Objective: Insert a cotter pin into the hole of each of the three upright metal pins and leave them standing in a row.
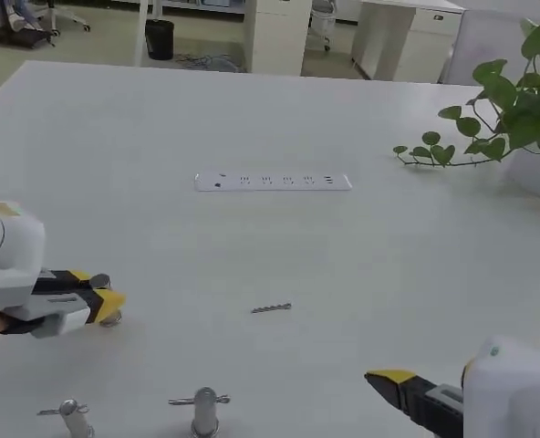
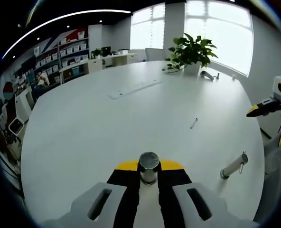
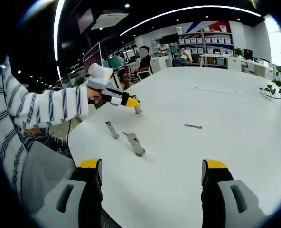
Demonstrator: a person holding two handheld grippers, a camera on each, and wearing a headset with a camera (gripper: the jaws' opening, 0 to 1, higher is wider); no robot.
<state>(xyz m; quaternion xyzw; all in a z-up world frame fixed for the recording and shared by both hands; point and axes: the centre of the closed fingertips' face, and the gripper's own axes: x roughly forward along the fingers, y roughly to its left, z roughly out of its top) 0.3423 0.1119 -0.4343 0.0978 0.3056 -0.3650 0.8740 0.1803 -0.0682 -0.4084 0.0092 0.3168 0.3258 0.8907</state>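
Note:
My left gripper (image 1: 104,305) is at the table's left, shut on an upright metal pin (image 1: 111,318). In the left gripper view its jaws (image 2: 149,172) clamp the pin's shaft just under its round head (image 2: 149,160). Two more metal pins (image 1: 69,415) (image 1: 203,407) stand near the front edge, each with a cotter pin through it. A loose cotter pin (image 1: 271,308) lies flat in the middle of the table. My right gripper (image 1: 394,380) hovers at the front right, open (image 3: 152,167) with nothing between its jaws. From there I see the two pins (image 3: 112,129) (image 3: 135,143) and the loose cotter pin (image 3: 193,126).
A white power strip (image 1: 273,182) lies farther back at the centre. A potted plant (image 1: 516,109) trails leaves over the right edge of the table. A person's striped sleeve (image 3: 45,111) reaches in behind the left gripper.

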